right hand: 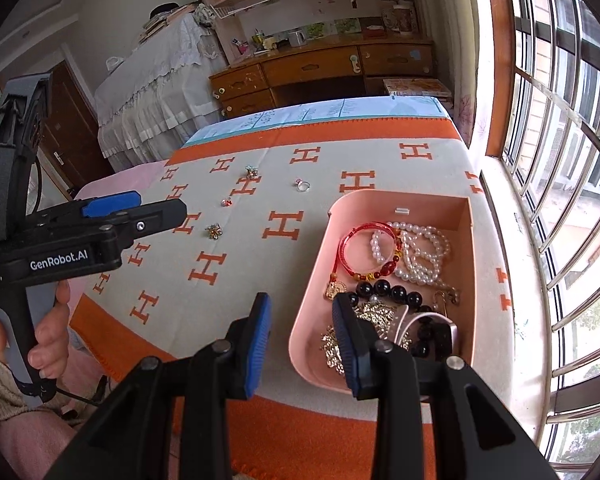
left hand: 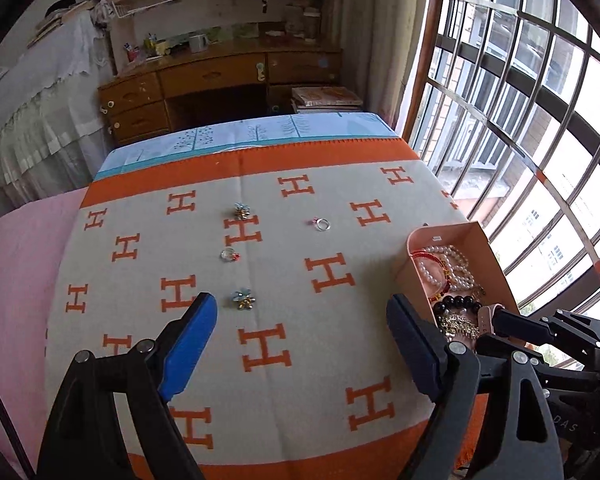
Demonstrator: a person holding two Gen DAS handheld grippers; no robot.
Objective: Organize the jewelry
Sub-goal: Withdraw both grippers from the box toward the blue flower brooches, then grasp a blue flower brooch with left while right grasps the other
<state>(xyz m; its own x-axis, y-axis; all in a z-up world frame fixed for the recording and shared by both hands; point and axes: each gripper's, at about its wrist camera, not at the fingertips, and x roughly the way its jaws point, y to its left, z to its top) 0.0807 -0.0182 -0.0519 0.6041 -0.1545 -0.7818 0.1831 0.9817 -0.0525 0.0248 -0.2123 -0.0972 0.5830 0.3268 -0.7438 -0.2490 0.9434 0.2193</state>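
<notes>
A pink box (right hand: 470, 264) on the blanket's right side holds a red bangle (right hand: 350, 246), pearl bracelets (right hand: 420, 256), black beads (right hand: 392, 291) and gold pieces. It also shows in the left wrist view (left hand: 410, 276). Loose on the blanket lie two flower brooches (left hand: 242, 299) (left hand: 242, 211) and two rings (left hand: 323, 224) (left hand: 230, 255). My left gripper (left hand: 300, 308) is open and empty, above the blanket, just short of the near brooch. My right gripper (right hand: 302, 328) is open and empty, its right finger over the box's near left corner.
The orange and beige H-pattern blanket (left hand: 292, 360) covers a bed. A barred window (right hand: 560, 160) runs along the right. A wooden desk (left hand: 220, 80) with shelves stands beyond the bed, and a covered piece of furniture (left hand: 32, 120) at far left.
</notes>
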